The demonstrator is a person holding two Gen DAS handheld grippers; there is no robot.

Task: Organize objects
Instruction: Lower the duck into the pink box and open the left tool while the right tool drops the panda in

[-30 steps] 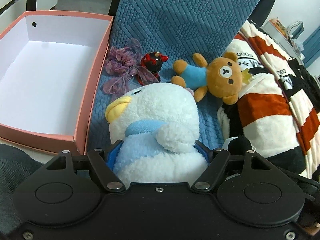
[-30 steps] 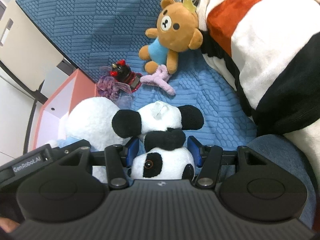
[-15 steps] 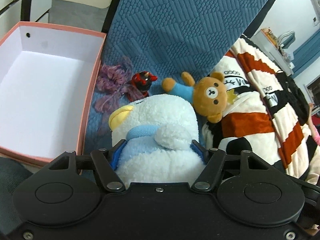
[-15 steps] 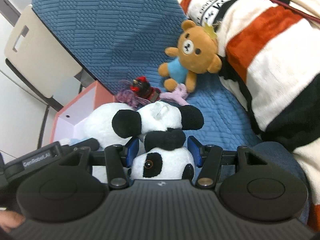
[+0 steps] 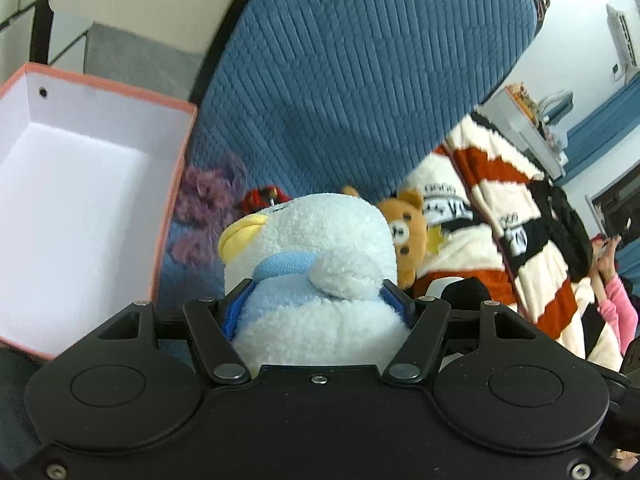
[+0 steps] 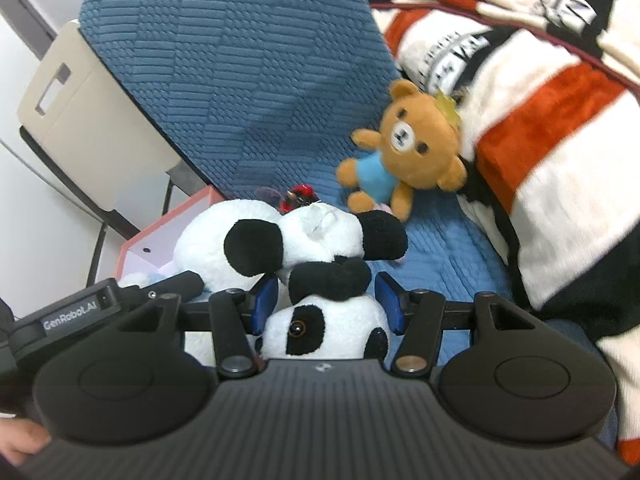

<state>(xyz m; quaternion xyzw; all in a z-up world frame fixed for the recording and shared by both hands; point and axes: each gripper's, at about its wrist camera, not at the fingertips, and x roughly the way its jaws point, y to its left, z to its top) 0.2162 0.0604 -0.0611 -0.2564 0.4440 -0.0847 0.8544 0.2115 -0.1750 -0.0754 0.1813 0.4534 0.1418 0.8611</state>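
The left gripper (image 5: 316, 300) has its fingers clamped on the white penguin plush (image 5: 316, 264); the pink box (image 5: 80, 200) lies left of them. The right gripper (image 6: 326, 300) has its fingers squeezing the panda plush (image 6: 324, 280), the brown bear (image 6: 412, 152) lying beyond.

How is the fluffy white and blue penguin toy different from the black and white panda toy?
The fluffy white and pale blue plush penguin has a yellow beak; the black and white plush panda has black ears and eye patches. The penguin looks bulkier than the panda. The penguin sits head-up in the left tool, while the panda hangs head toward the camera in the right tool. Both are soft toys squeezed between blue pads.
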